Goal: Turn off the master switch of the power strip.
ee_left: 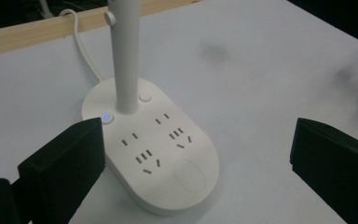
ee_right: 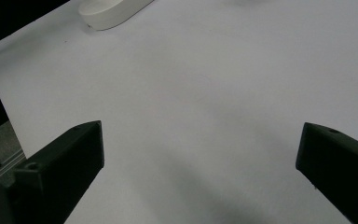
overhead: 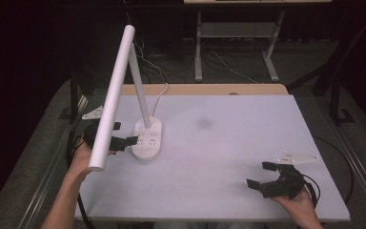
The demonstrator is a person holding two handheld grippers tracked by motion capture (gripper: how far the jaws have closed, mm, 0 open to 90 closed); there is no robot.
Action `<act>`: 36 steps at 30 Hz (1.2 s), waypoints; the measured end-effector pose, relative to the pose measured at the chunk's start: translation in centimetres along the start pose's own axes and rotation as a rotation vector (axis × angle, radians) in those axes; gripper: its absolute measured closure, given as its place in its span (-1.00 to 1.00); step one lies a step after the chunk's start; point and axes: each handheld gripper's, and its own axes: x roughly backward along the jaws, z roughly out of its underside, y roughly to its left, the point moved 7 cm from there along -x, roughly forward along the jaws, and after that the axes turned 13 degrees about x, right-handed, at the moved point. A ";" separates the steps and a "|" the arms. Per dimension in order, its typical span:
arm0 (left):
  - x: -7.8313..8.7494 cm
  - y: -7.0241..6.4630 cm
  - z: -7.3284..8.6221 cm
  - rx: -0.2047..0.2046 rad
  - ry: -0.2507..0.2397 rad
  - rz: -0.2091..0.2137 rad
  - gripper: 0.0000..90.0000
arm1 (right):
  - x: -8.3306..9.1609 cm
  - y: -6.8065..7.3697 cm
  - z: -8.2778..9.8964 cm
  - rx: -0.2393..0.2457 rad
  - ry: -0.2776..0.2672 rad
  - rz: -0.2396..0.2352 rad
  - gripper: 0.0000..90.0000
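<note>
White tabletop (overhead: 228,157) under dim light, dark floor and desk legs beyond. Desk lamp base (ee_left: 151,144), an oval with socket slots and a lit blue button (ee_left: 106,117), standing directly ahead of the left gripper (overhead: 122,134), just beyond its tips; long axis of the base running away from the tool and slightly to its right. Lamp stem (ee_left: 125,56) rising from the far end of the base, with the lamp head (overhead: 113,95) slanting out above the left hand (overhead: 80,160). Left jaws spread wide, holding nothing, one jaw close beside the lit button, possibly touching the base edge, though contact cannot be confirmed. Right gripper (overhead: 267,177) well apart from the lamp, jaws likewise wide and empty over bare table; base edge (ee_right: 112,11) far ahead and to its left. Left gripper clearly the nearer, likely placed for the button.
</note>
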 end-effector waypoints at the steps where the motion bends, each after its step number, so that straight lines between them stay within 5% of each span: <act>1: 0.0 0.1 -0.1 -0.005 0.004 -0.003 -0.95 | 0.0 0.0 0.0 -0.001 -0.001 0.001 -0.99; 23: -1.1 2.6 -2.1 0.019 0.003 -0.043 -0.93 | 0.0 -0.1 0.1 -0.001 0.004 -0.001 -0.99; 36: -2.3 4.7 -2.2 0.098 -0.011 -0.085 -0.91 | 0.0 -0.2 0.1 0.004 0.004 0.002 -0.99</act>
